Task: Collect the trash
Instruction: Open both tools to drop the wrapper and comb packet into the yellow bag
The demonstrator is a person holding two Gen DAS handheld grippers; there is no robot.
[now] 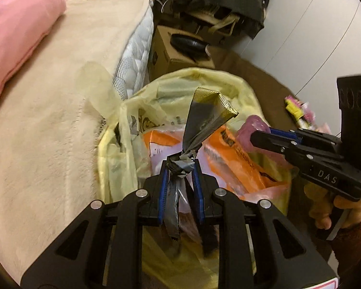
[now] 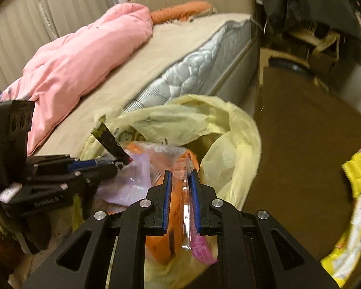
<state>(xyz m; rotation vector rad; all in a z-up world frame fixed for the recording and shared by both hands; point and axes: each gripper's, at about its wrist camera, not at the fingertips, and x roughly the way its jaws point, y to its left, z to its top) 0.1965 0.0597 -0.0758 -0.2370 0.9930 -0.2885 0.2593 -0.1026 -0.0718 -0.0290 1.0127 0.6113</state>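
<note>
Grey-gold twisted wrapper (image 1: 199,130) | left fingers (image 1: 164,180) clamp it | right fingers (image 2: 167,192) pinch clear-pink wrapper (image 2: 199,245)

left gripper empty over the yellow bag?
No: the left gripper is shut on a twisted grey-and-gold wrapper, held above the open yellow trash bag.

A pink duvet (image 2: 84,55) lies on the bed (image 2: 180,38), beside the brown floor (image 2: 300,144).

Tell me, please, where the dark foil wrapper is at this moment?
The dark foil wrapper is pinched in the left gripper, above the open yellow trash bag beside the bed; the right wrist view shows it at left.
</note>
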